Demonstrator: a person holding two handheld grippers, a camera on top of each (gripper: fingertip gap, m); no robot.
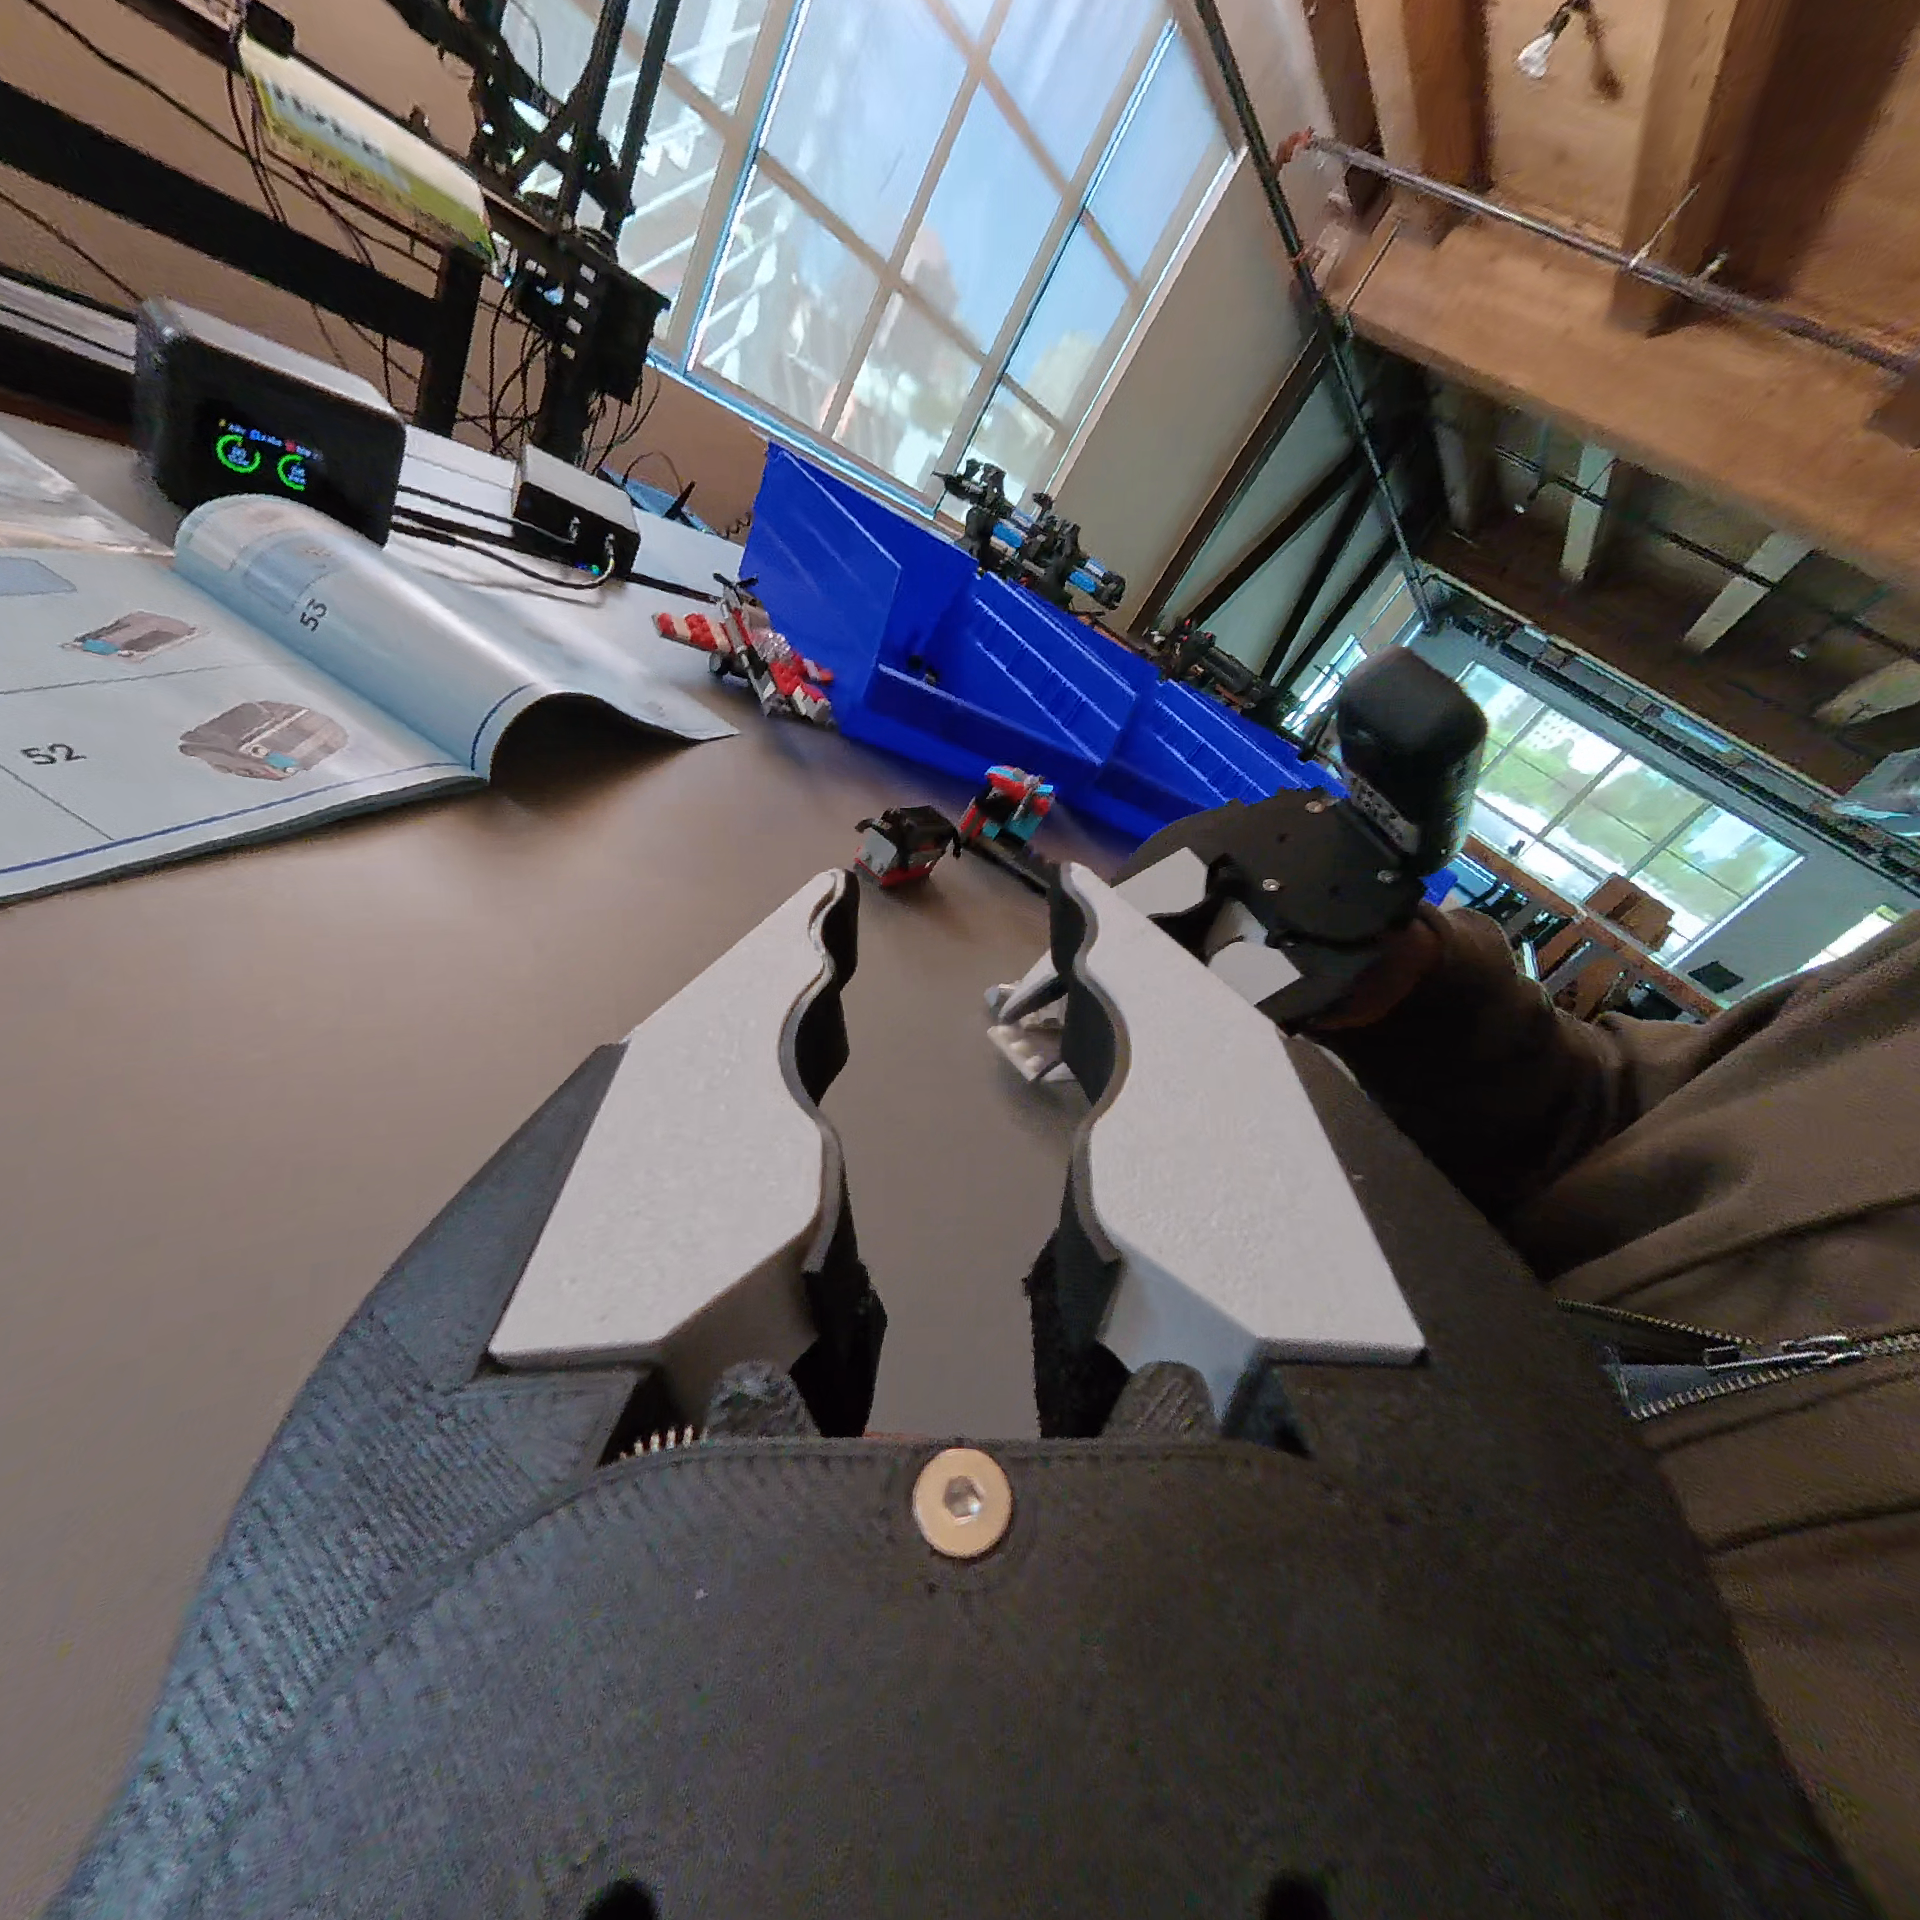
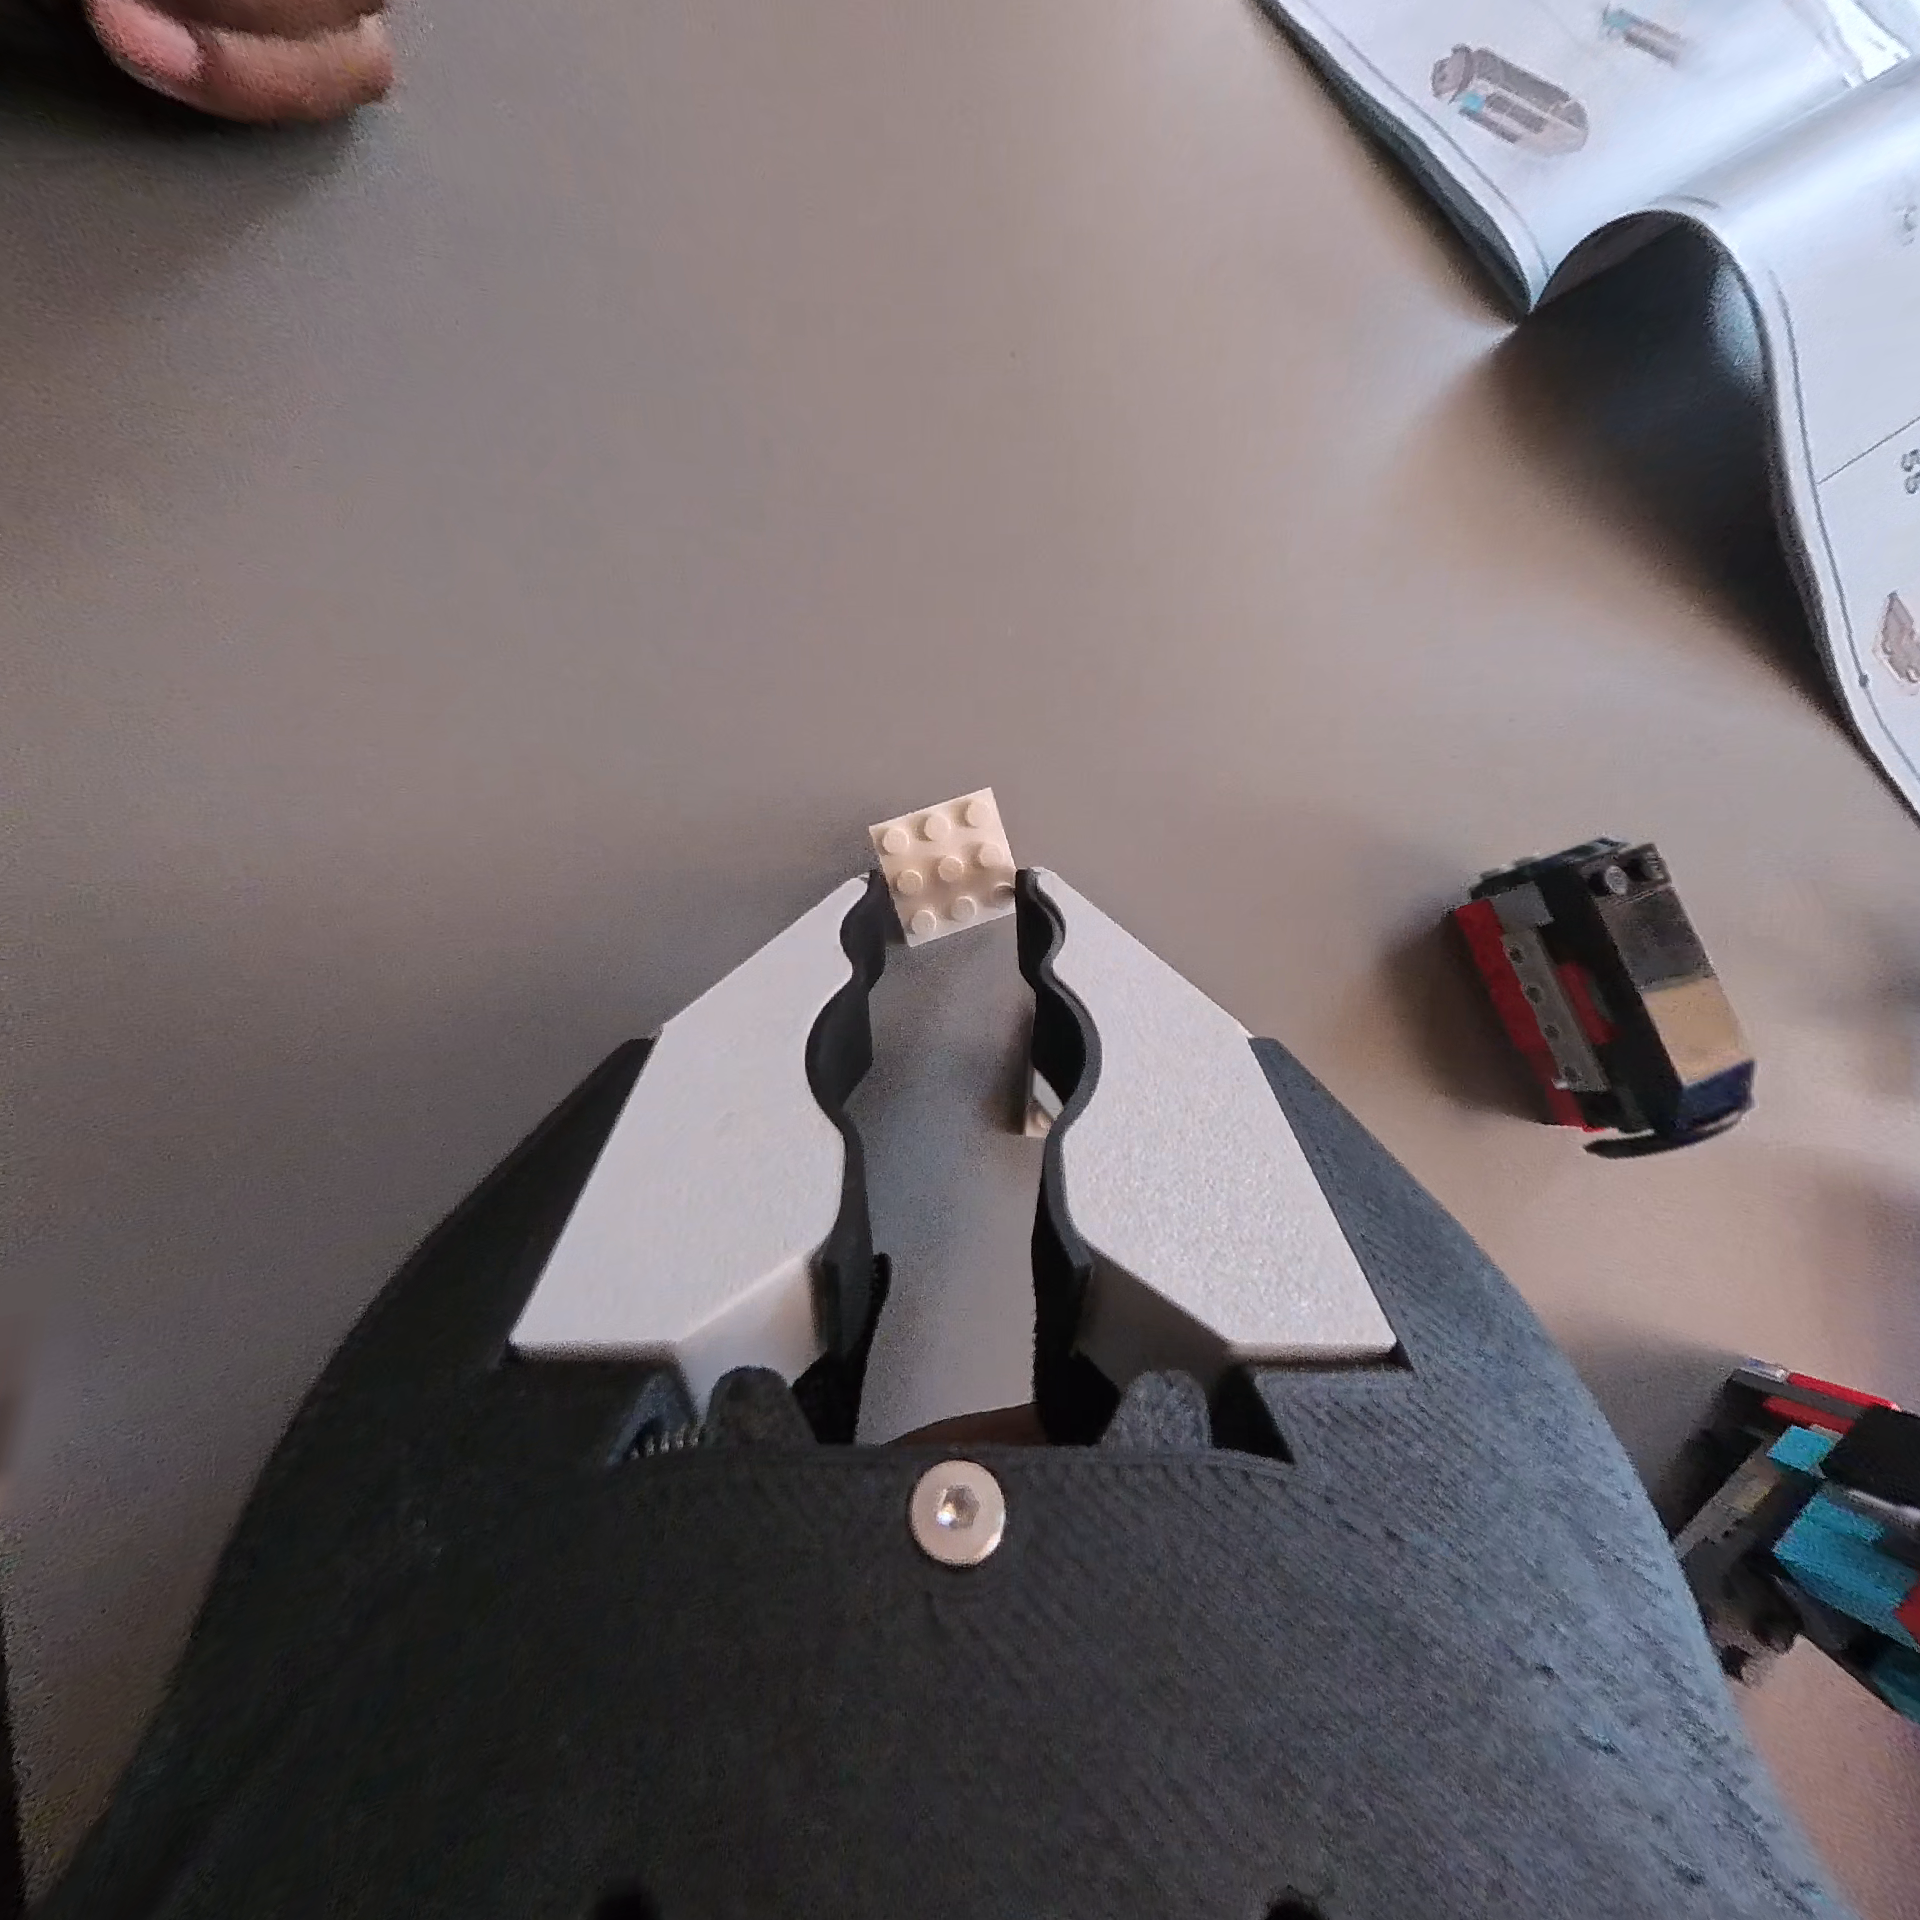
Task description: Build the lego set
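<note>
My right gripper (image 2: 948,883) is shut on a small white studded plate (image 2: 943,881), gripped at the very fingertips by its edges, studs facing the camera, low over the dark table (image 2: 520,520). In the left wrist view the right gripper (image 1: 1029,1003) and the white plate (image 1: 1013,1039) show just right of my left finger. My left gripper (image 1: 956,883) is open and empty, with only table between its fingers. A black-and-red brick model (image 1: 904,847) and a red-and-teal brick model (image 1: 1008,805) stand just beyond its tips.
An open instruction booklet (image 1: 260,675) lies at the left. Blue bins (image 1: 987,644) stand behind, with a red-and-white brick model (image 1: 748,655) beside them and a black box with a display (image 1: 265,436). A hand (image 2: 239,52) rests at the table's far left. Left tips to right tips: about 15 cm.
</note>
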